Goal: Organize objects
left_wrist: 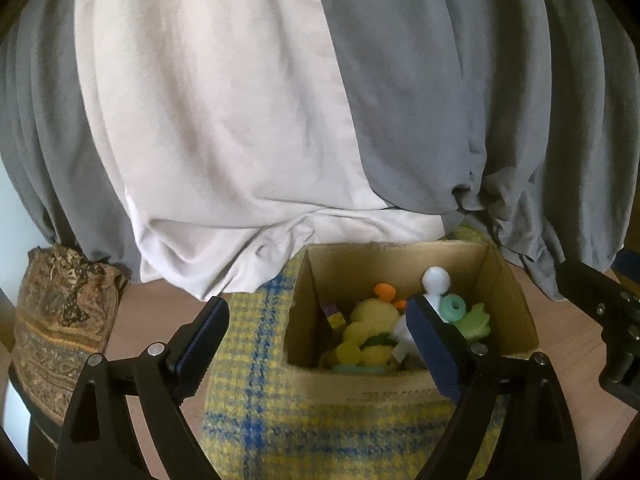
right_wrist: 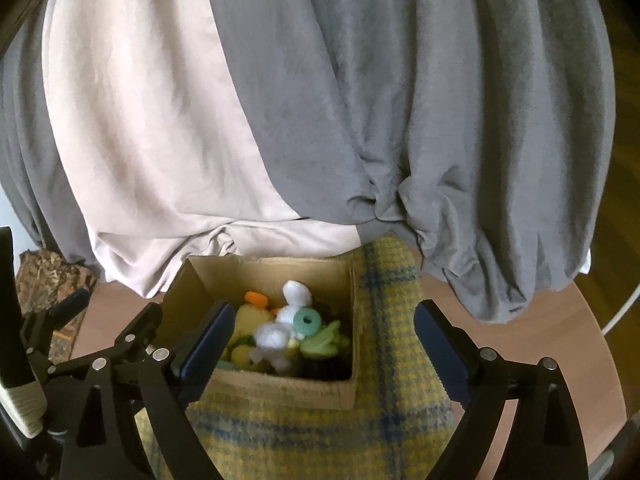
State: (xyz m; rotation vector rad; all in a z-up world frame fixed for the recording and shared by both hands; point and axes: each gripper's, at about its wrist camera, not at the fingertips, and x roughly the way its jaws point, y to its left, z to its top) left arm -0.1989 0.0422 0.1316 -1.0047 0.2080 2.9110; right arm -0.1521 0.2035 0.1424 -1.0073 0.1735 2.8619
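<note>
Box (left_wrist: 404, 380) of toys, white cable (right_wrist: 622, 312) right-view only

The cardboard box (left_wrist: 412, 384) sits on the woven cloth (left_wrist: 320, 432), which lies on the table (left_wrist: 168, 300). Inside the box, toys are piled: a duck (left_wrist: 370, 314), a ring (left_wrist: 453, 307) and a bulb-shaped piece (left_wrist: 436, 280). Behind the box hang the curtains (left_wrist: 240, 120). Well left of the box lies a patterned bundle (left_wrist: 60, 320). My left gripper (left_wrist: 318, 334) hangs before the box, my right gripper (right_wrist: 324, 330) beside it.
</note>
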